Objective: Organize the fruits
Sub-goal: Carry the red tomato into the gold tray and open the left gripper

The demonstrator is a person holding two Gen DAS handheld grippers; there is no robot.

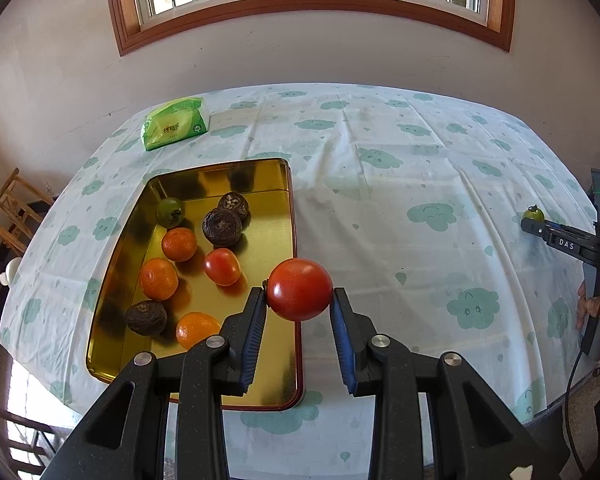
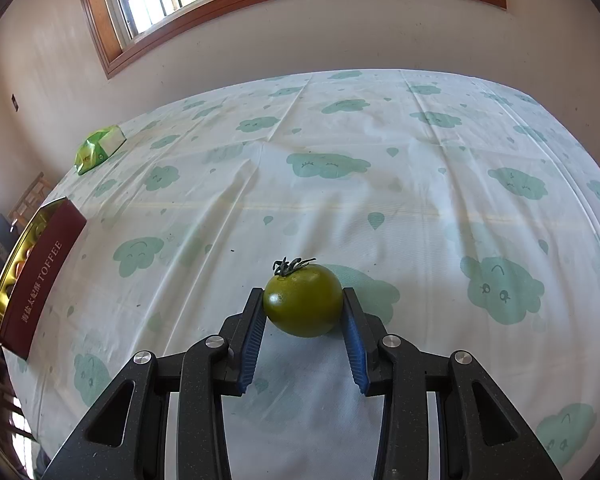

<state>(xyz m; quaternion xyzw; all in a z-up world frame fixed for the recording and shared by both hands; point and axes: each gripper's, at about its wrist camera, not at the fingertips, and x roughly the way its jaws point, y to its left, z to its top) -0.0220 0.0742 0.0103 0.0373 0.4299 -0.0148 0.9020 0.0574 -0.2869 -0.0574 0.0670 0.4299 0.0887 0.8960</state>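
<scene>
Left tool point(image 1: 300, 300): closed on the round glossy red tomato point(image 1: 300, 289), held above the near right rim of the gold metal tray point(image 1: 256, 168) at centre frame.

Right tool point(image 2: 304, 308): blue pads flank the round green stemmed tomato point(image 2: 303, 300) on the cloud-print counter point(image 2: 420, 184), lower centre; firm contact cannot be told.

Risk, red tomato: released here, it likely strikes the rim and rolls onto the cloth.

Risk, green tomato: smooth skin may slip; hard squeezing could bruise it.

Risk, tray: crowded oranges point(image 1: 179, 244) could deflect a drop.

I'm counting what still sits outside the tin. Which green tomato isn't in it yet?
The green tomato with a stalk, on the cloud-print tablecloth between the right claw's fingers. The other green tomato lies inside the gold tin.
</scene>
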